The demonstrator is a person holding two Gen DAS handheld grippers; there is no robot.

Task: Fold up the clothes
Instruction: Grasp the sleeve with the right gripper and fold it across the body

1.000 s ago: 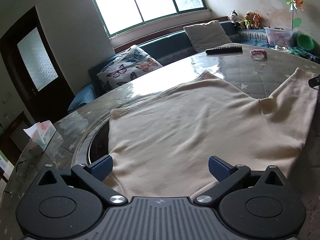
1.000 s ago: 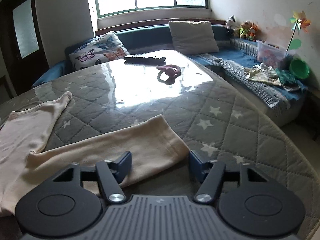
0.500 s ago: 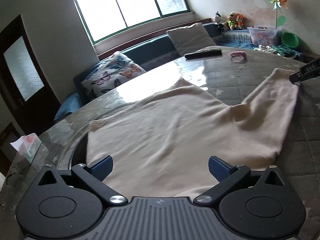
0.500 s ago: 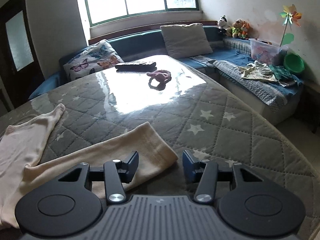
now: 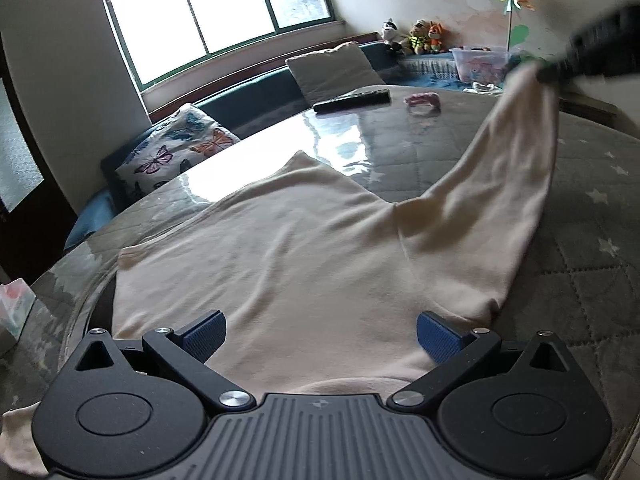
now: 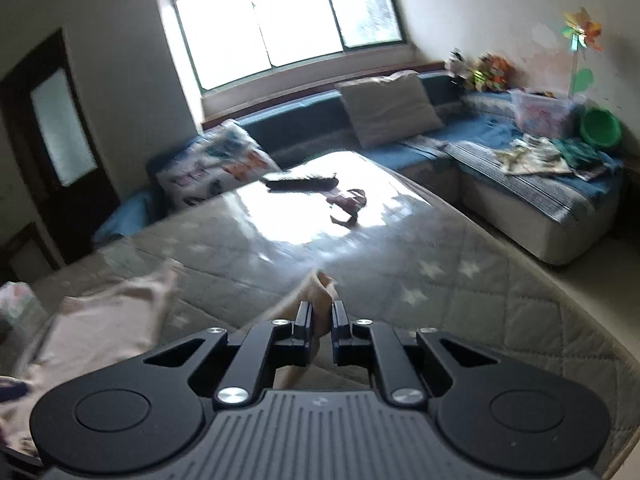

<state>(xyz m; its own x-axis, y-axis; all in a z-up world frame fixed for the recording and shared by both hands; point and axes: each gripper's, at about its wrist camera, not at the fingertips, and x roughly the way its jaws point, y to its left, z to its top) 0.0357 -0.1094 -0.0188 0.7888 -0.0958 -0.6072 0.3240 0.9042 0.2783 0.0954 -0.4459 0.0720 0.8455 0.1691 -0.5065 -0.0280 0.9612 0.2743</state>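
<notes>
Across the near half of the quilted table (image 5: 600,280) lies a cream top (image 5: 280,256), spread mostly flat with its hem at the near edge. One sleeve (image 5: 516,160) is pulled up off the surface toward the right edge, its cuff pinched tight in the right gripper (image 6: 321,314), jaws clamped together on the fabric. Left gripper (image 5: 320,330) hangs over the hem with its blue pads (image 5: 205,334) spread wide, gripping nothing. Over at the far edge sit a black remote (image 5: 352,100) and a small pink thing (image 5: 423,100), well apart from the top.
</notes>
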